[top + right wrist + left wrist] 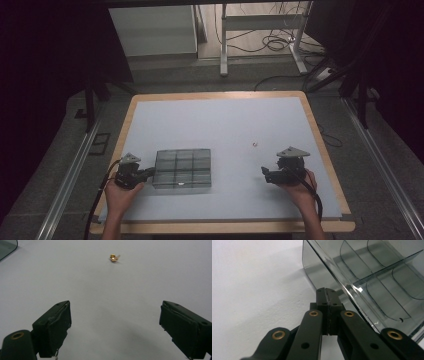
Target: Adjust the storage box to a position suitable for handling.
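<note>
The small gold object [113, 257], perhaps an earring or stud, too small to name surely, lies on the bare table ahead of the right gripper [115, 327], at about 12 o'clock from the gap between its jaws in the right gripper view, a touch left of the centre line and well apart from the pads. Those jaws stand spread wide with nothing between them. In the high view the same speck [254, 144] sits at roughly 11 o'clock from the right gripper [265, 172], and the right hand is clearly the nearer one; the left gripper [150, 172] is on the far side of the box from it. The object's long axis cannot be told at this size, though a short pale stem seems to point toward 2 o'clock in the right gripper view. I judge the coming move to be a straight reach forward by the right hand, jaws lowered around the speck. The left gripper [328, 296] has its jaws pressed together, tips against or just beside the near wall of the smoky clear compartment box [362, 277], pinching nothing that I can see. The box [182, 169] sits at 3 o'clock from the left hand. The table [215, 120] is a pale grey-blue mat with a wooden rim; beyond it, at 12 o'clock, are desk legs [223, 45], loose cables [272, 42] and dark floor.
</note>
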{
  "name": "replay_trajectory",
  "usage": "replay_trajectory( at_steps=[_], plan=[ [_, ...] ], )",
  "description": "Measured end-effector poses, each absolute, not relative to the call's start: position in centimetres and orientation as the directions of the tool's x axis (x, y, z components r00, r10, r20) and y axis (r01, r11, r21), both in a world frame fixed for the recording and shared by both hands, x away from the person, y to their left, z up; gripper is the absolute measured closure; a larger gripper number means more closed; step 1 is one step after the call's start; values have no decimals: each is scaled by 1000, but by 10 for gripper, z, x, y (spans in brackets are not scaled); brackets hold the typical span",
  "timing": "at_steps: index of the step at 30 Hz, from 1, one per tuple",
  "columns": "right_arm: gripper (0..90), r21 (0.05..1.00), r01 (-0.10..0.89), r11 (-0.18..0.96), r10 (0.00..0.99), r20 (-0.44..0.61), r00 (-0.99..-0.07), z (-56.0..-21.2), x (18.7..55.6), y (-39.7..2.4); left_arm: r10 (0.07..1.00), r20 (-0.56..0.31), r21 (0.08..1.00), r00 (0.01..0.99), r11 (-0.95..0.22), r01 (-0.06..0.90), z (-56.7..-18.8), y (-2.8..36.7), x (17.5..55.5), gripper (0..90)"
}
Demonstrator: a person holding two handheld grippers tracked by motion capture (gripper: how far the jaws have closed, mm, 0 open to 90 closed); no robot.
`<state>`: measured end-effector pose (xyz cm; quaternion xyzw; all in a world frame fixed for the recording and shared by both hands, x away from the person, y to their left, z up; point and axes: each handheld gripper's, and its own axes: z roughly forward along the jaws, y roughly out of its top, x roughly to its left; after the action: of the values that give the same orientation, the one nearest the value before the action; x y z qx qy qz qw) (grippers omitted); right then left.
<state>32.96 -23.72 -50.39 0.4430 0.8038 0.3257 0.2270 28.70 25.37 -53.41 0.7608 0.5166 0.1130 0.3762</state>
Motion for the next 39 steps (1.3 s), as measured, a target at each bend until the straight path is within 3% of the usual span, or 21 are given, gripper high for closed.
replay_trajectory(
  at_steps=[39],
  plan=[
    [98, 714, 571, 405, 857, -79, -509, -507, 330, -234, 822, -181, 691, 540, -285, 664, -534, 196, 294, 897]
  ],
)
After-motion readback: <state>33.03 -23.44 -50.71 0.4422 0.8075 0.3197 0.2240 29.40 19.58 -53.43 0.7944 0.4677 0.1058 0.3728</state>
